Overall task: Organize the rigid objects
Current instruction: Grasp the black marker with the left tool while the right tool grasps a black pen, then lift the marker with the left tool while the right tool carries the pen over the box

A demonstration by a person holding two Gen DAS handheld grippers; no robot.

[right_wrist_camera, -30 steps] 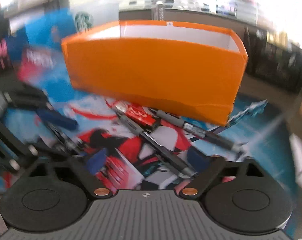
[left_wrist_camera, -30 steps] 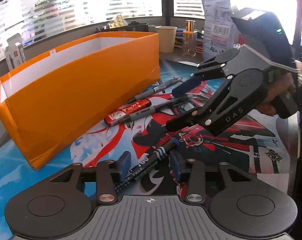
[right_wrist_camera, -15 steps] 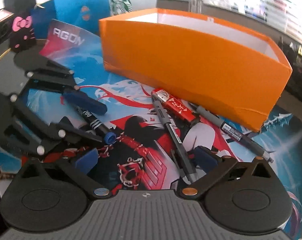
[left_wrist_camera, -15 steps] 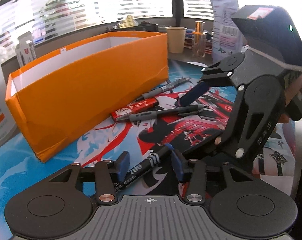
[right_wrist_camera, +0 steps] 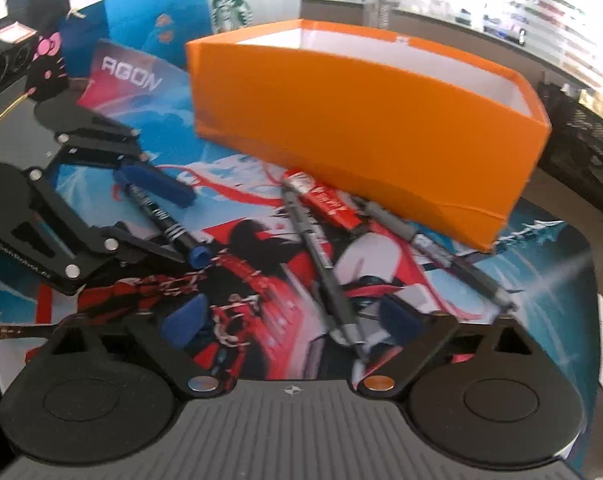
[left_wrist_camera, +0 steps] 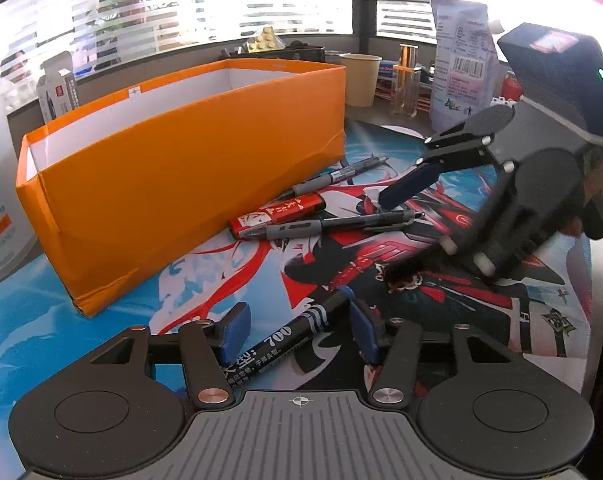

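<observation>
Closing left gripper (left_wrist_camera: 297,330) on marker (left_wrist_camera: 277,340), pads not pressing yet; its axis runs oblique between my fingers. Right gripper (right_wrist_camera: 297,320) closing around pen (right_wrist_camera: 321,256), untouched. Box (left_wrist_camera: 189,184) ahead-left.

1. Left gripper (left_wrist_camera: 297,330): black linkage arms, blue pads on the fingertips (left_wrist_camera: 232,332), copper and silver pivot screws behind them.
2. Right gripper (right_wrist_camera: 297,322): same black build, ribbed grey housing behind the fingers, blue pads.
</observation>
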